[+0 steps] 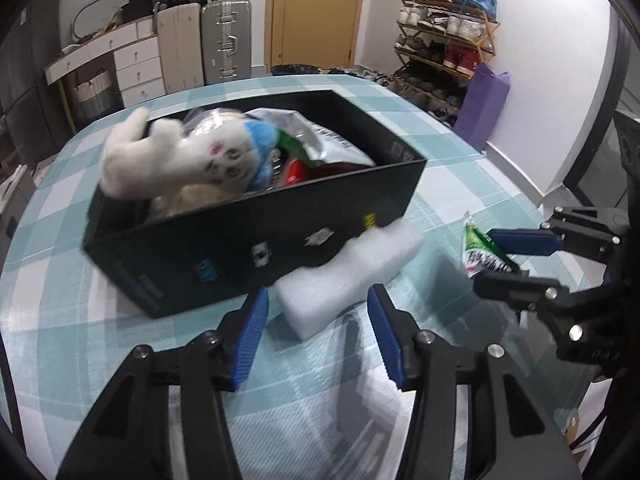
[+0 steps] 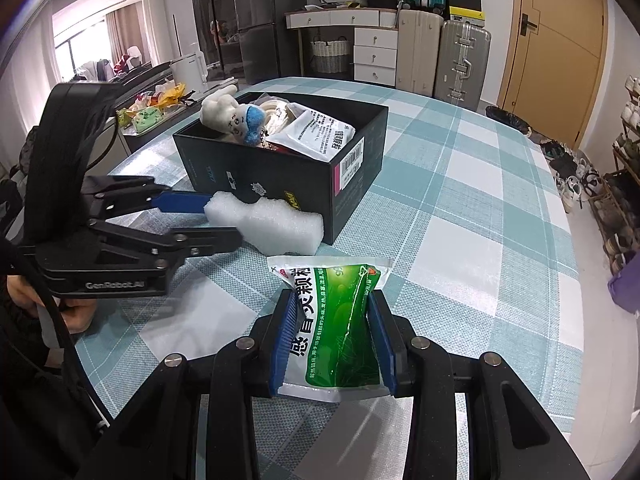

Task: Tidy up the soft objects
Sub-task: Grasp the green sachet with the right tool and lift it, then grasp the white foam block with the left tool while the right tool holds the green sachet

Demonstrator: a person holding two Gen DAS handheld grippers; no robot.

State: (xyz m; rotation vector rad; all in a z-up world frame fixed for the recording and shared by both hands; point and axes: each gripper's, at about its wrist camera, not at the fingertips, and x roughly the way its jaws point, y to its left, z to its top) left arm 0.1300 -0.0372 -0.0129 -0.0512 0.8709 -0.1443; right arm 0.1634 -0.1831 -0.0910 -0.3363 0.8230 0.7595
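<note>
A black box (image 1: pixel 248 248) (image 2: pixel 256 168) stands on the checked tablecloth. It holds a white plush toy (image 1: pixel 172 156) (image 2: pixel 228 114) and a silver-white pouch (image 1: pixel 320 136) (image 2: pixel 320 132). A white foam block (image 1: pixel 344 276) (image 2: pixel 268 224) lies against the box's near side. My left gripper (image 1: pixel 318 312) (image 2: pixel 224 220) is open, its blue pads on either side of the foam's end. My right gripper (image 2: pixel 334 340) (image 1: pixel 492 256) is shut on a green and white medicine pouch (image 2: pixel 340 328) (image 1: pixel 484 256), held above the table.
The table (image 2: pixel 480 184) has a teal and white checked cloth. Behind it stand suitcases (image 2: pixel 460 60), white drawers (image 2: pixel 374 54) and a wooden door (image 2: pixel 560 40). A shoe rack (image 1: pixel 444 52) and a purple bag (image 1: pixel 484 104) stand to the right.
</note>
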